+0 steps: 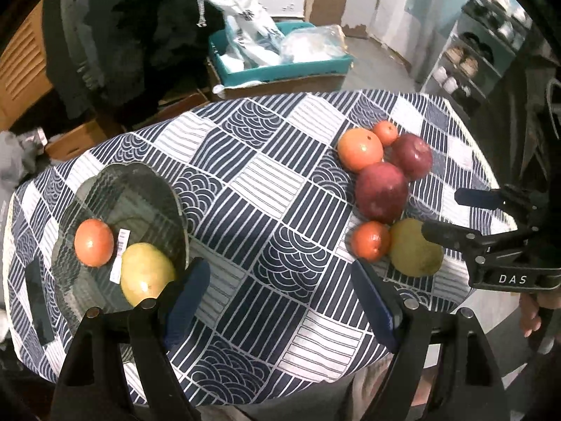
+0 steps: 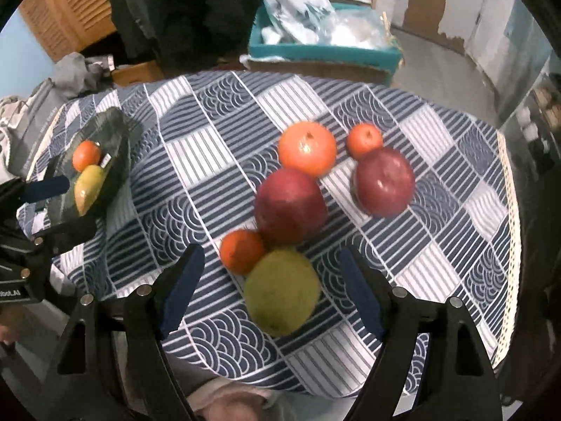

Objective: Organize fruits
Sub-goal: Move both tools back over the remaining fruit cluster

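Now the right gripper (image 2: 270, 287), jaws wide and empty, hovers over a yellow-green pear (image 2: 282, 293) low in frame; next, close on it. The left gripper (image 1: 280, 298) gapes empty beside the glass plate (image 1: 140, 189).

Two fruits (image 1: 122, 259) in dish (image 1: 105, 182); six clustered (image 2: 298, 203) apart.

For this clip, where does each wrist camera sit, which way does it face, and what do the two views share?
Left wrist: on the left gripper, angled down over the navy-and-white patterned tablecloth, dark glass plate at its left; own open fingers, right gripper entering.
Right wrist: on the right gripper, angled down over the yellow-green pear; own open fingers straddle it untouched; left gripper at left edge.
Shared: tablecloth, plate, pear, both dark red apples, teal tray.
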Demonstrator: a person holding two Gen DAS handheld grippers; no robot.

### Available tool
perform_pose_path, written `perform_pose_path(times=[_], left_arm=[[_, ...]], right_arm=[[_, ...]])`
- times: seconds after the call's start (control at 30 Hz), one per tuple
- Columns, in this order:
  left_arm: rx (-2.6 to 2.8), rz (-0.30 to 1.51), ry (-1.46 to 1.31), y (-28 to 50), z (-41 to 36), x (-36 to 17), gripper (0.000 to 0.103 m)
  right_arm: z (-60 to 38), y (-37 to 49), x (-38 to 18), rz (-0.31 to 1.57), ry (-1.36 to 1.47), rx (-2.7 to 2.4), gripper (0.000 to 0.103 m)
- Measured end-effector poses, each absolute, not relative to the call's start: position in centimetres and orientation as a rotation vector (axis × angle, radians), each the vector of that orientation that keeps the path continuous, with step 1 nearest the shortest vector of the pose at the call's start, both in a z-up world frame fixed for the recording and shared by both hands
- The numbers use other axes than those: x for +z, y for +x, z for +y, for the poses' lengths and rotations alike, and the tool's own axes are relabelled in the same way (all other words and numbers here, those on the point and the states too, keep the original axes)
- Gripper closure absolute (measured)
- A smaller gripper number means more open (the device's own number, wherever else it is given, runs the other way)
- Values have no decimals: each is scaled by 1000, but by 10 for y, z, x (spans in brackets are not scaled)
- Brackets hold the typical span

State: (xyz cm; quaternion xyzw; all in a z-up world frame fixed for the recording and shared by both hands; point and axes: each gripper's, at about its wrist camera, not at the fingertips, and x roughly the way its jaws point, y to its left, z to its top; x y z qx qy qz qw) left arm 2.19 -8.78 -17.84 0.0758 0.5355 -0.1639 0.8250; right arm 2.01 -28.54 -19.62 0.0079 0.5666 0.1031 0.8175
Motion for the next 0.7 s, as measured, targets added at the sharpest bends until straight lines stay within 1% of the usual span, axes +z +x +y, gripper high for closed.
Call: perform_pose_path(times=[0.27, 0.57, 0.63, 0.7], left_arm=[[-361, 1220, 176, 19, -97, -212, 19], [-362, 1242, 196, 25, -105, -229, 19], [-363, 1247, 195, 26, -107, -231, 19], [-369, 1253, 191, 28, -109, -233, 19]], right_arm=[[-284, 18, -226, 1293, -22, 216, 23], [-279, 21, -256, 1373, -32, 233, 23], [-280, 22, -263, 1388, -26, 232, 26], [-281, 22, -270, 1408, -15, 242, 33]])
